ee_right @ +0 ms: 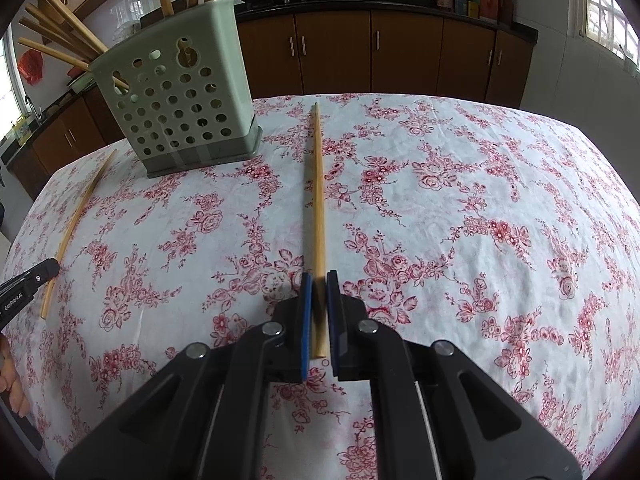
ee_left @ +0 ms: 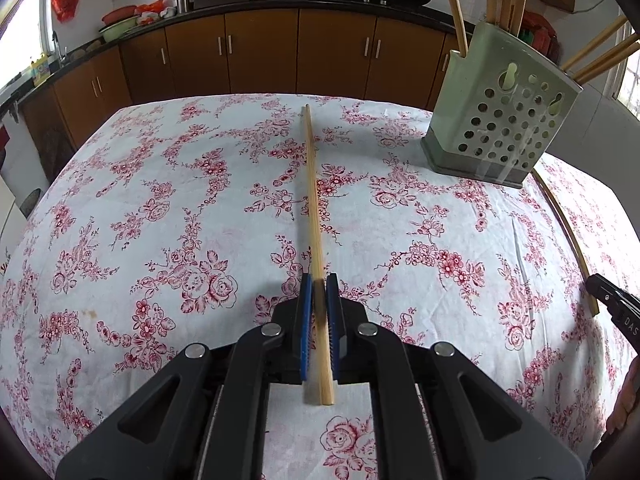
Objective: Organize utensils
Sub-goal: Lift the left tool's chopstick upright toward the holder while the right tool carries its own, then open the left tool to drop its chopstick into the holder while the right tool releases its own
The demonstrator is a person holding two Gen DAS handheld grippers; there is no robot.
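1. Left gripper (ee_left: 319, 286): blue pads closed to a narrow gap with a chopstick (ee_left: 313, 200) clamped between them near its thick end. The shaft runs up the centre of the left wrist view over the floral tablecloth (ee_left: 160, 220); whether it rests on the cloth or is lifted clear, I cannot tell.
2. Right gripper (ee_right: 319, 285): same posture, nearly closed on a second chopstick (ee_right: 317, 208), also held close to the butt, tip pointing toward the top centre of the right wrist view.
3. Green perforated holder (ee_left: 500, 120): upper right in the left view, upper left in the right view. It stands upright and already has several chopsticks leaning out of it.
4. Handling, as a judgement: bamboo or wood, very light, stiff, not fragile. The smooth round shaft could roll or pivot between flat pads.
5. Hold point: gripping near the thick end leaves a long free tip that swings easily. That suits lowering tip-first into the holder, but alignment needs care.
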